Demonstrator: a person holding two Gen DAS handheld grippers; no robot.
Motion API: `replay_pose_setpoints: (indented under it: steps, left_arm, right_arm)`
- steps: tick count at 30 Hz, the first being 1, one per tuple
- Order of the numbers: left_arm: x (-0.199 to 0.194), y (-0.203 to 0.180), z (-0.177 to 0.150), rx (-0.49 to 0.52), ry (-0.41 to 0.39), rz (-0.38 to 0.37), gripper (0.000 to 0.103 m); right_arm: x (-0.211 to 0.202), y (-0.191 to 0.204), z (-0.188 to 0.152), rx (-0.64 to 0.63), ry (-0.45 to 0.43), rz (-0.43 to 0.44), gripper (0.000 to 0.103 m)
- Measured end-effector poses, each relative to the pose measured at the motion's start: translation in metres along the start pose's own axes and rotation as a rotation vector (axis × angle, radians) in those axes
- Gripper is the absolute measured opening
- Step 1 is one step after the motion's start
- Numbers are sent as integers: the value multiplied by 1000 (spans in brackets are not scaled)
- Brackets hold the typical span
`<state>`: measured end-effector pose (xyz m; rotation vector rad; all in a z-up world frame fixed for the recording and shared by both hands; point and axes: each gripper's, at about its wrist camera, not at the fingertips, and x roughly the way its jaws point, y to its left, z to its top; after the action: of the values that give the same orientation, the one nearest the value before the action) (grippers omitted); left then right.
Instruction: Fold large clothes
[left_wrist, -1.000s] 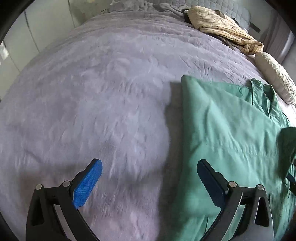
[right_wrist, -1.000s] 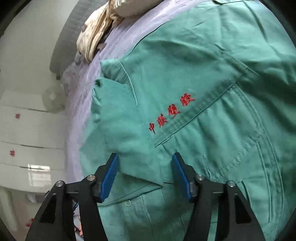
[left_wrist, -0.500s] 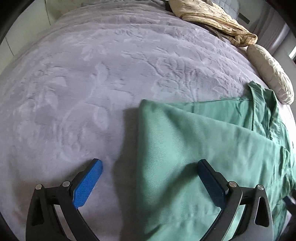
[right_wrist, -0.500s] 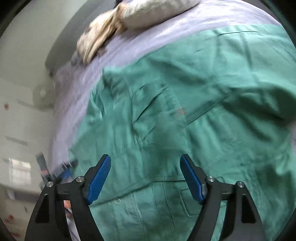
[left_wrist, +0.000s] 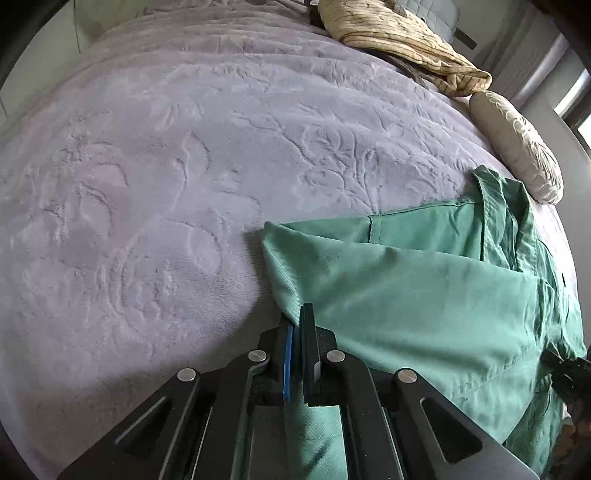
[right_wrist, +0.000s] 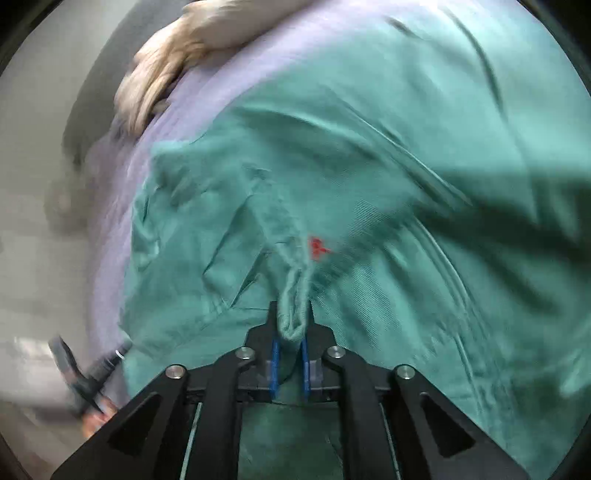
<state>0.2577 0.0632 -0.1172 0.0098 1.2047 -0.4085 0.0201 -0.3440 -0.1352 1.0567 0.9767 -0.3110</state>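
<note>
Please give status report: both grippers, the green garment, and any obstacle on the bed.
Left gripper shut on green jacket at its folded edge. Right gripper shut on a bunched fold of it. Beige blanket and pillow lie apart, near the headboard.

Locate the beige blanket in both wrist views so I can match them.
Left wrist: beige blanket at top right, bunched on the purple bedspread, beyond the green jacket.
Right wrist: blanket at upper left, blurred, beyond the jacket.
Shared landmark: the green jacket, pinched by both the left gripper and right gripper.
</note>
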Motion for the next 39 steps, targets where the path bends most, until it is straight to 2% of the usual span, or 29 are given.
replay_pose_setpoints:
  steps: [2,3,4,5,7,10,12,15,17,20,21,22,25,29,31,35,36,37,38,39]
  left_arm:
    - [-10,3,-3,5,-15,9,5]
    - [-17,4,-4,5,-21,9,5]
    - [-23,5,-5,3,-26,8,5]
    - [-32,6,-6,1,-32,7,5]
    - [-49,7,-12,1,-48,54,5]
    - [-60,12,-18,13,-53,111,5]
    - [-61,21,-23,7,-32,125,5]
    - [-60,37,-29,-32,16,178,5]
    - [-62,48,-35,-66,34,196,5]
    - [-74,60,-49,-92,11,221,5]
    - [-78,63,-54,-93,7,234,5]
    - [-81,66,-58,-94,4,241,5]
    - [-88,70,-71,-98,1,244,5]
    - [-94,62,-84,-109,-5,242,5]
    - [-97,50,-89,-102,-24,216,5]
    - [-102,18,-99,-43,-66,215,5]
    - [-102,8,-101,-32,-72,204,5]
    - [-101,0,-101,-24,-70,194,6]
    - [-99,-8,-102,-16,-62,183,36]
    - [-96,-15,-103,-12,-51,176,69]
  right_arm:
    - [-8,-1,-6,19,-15,-10,17]
    - [-13,2,-10,8,-13,-32,26]
    - [-19,7,-15,2,-6,-42,39]
    - [-23,13,-22,-8,4,-25,43]
    - [-29,31,-40,-60,55,57,45]
    - [-5,68,-83,-116,224,210,49]
    - [26,93,-116,-115,345,298,49]
    - [75,123,-156,-99,451,343,49]
    - [101,138,-171,-76,475,364,49]
    - [122,153,-180,-66,448,368,45]
    - [127,155,-181,-59,448,374,13]
    - [132,158,-183,-54,457,373,3]
    - [144,168,-197,-90,476,371,3]
    - [159,165,-209,-104,518,316,3]
    - [152,170,-209,-134,542,316,4]
    - [116,173,-203,-282,557,275,5]
    - [103,170,-199,-318,540,258,13]
    - [91,165,-196,-340,521,241,33]
    - [78,159,-189,-359,493,218,47]
    - [67,153,-183,-368,466,206,69]
